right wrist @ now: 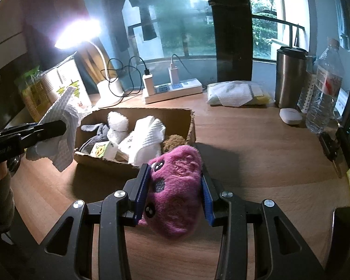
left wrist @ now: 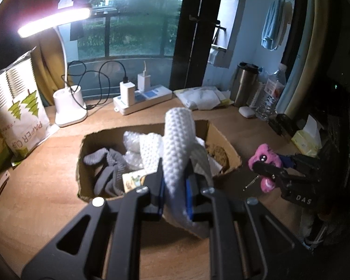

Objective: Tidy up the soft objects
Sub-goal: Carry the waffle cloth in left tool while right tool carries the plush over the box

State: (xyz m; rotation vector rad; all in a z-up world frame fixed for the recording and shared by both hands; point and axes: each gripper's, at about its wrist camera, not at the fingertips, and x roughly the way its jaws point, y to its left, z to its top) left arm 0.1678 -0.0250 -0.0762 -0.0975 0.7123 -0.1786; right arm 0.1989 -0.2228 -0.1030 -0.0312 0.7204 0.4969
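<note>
The left hand-held gripper (left wrist: pixel 175 186) is pinching a white cloth (left wrist: pixel 177 140) above the cardboard box (left wrist: pixel 224 140); the right hand-held gripper (right wrist: pixel 175 196) is squeezing a pink plush toy (right wrist: pixel 177 186) beside it, over the desk (right wrist: pixel 256 163). The cloth's trailing end is risking snagging the rim.

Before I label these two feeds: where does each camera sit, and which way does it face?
Left wrist: on the left gripper, facing the cardboard box and window; its jaws clamp a white cloth.
Right wrist: on the right gripper, facing the same way; its jaws clamp a pink plush toy.
Shared: box, both grippers, desk lamp, power strip.
</note>
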